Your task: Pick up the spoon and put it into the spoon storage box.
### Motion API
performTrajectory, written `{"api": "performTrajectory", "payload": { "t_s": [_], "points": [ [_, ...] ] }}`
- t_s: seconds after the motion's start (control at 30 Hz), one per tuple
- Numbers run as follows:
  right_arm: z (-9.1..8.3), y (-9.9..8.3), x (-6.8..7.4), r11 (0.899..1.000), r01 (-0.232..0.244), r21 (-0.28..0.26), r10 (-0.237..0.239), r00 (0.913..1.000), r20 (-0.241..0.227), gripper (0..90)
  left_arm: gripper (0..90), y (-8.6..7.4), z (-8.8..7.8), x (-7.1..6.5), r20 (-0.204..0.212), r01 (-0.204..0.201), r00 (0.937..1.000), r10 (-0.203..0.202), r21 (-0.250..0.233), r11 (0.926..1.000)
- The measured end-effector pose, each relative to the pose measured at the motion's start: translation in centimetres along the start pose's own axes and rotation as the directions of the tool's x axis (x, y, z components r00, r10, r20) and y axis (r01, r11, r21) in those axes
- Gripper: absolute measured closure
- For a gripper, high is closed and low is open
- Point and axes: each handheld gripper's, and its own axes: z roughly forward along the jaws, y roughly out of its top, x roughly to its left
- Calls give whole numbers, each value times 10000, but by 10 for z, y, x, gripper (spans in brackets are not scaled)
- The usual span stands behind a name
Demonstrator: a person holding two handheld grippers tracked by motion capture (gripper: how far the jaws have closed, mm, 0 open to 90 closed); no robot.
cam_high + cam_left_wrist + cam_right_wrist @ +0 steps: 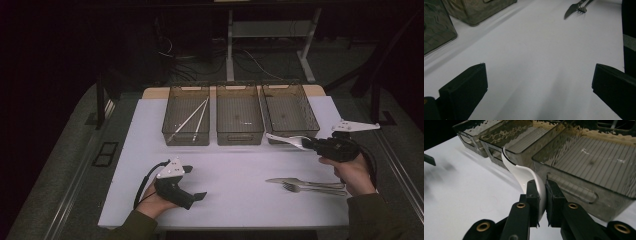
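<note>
sorting's partway: chopsticks (192,120) binned, right gripper (311,144) clamped on a white spoon (286,139), left gripper (192,183) gaping empty, knife (287,180) and fork (312,188) still on the table (240,165).

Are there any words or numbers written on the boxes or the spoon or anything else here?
None: no word, number, label or sign can be read here.
The three clear bins show ribbed floors and handle slots, no lettering.
The white spoon in the right gripper is plain.
The knife and fork on the white table are too small to show any stamp.
The left gripper carries no readable mark.
</note>
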Motion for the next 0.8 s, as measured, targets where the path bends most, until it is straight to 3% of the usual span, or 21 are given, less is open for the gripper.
{"api": "performTrajectory", "payload": {
  "t_s": [0.23,0.33,0.5,0.8],
  "points": [
    [13,11,7,9999,150,-48,-149,9998,133,815,0,3,-1,0,-188,89,9998,-94,-260,9996],
    [18,16,10,9996,262,-37,-261,9996,145,815,0,3,-1,-1,-246,-84,9997,79,-189,9998],
    [28,25,15,9992,399,33,-400,9989,255,815,0,4,0,-2,-278,55,9996,-59,-151,9999],
    [52,44,23,9981,582,218,-590,9976,369,815,0,3,2,-5,-149,-64,9999,61,-156,9999]
  ]
}}
